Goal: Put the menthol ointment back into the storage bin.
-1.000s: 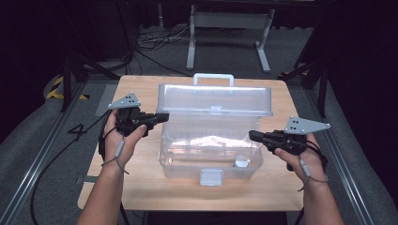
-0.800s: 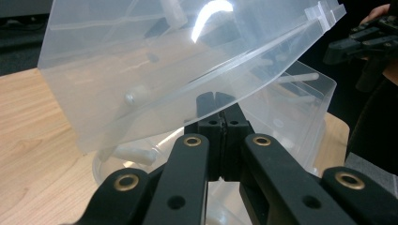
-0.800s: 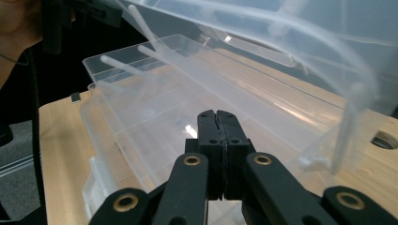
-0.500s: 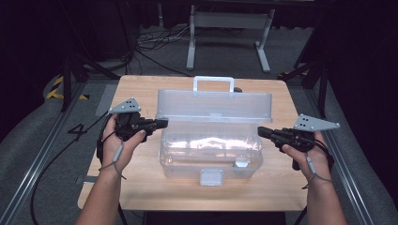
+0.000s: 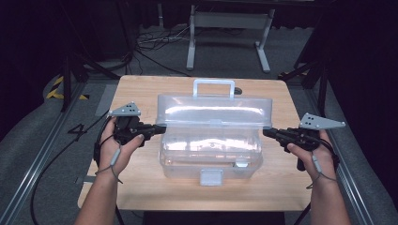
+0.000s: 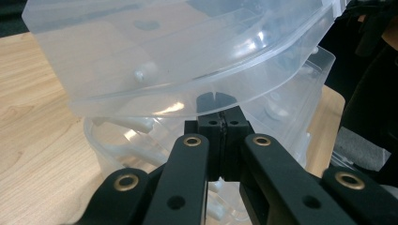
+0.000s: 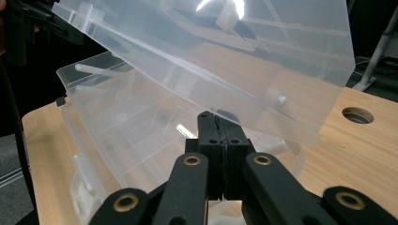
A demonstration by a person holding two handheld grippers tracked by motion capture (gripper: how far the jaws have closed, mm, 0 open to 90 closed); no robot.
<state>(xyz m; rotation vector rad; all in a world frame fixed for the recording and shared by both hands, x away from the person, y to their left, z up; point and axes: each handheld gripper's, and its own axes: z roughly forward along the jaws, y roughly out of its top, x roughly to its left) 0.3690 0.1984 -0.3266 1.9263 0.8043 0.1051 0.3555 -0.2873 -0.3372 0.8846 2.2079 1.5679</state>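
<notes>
i have the clear plastic box [image 5: 210,152] at the middle of the wooden table [image 5: 141,89], its lid [image 5: 213,110] raised partway. my left gripper [image 5: 162,128] sits under the lid's left end and my right gripper [image 5: 266,132] under its right end, both with jaws pressed together, clamping nothing.

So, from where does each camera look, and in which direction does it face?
High view: above the person's side, looking forward and down on the table; both forearms, left gripper and right gripper flank the clear box.
Left gripper view: rides the left gripper, shut jaws under the lid edge.
Right gripper view: rides the right gripper, shut jaws under the lid from the opposite end.
Shared: both gripper views see the half-raised lid and table.
</notes>
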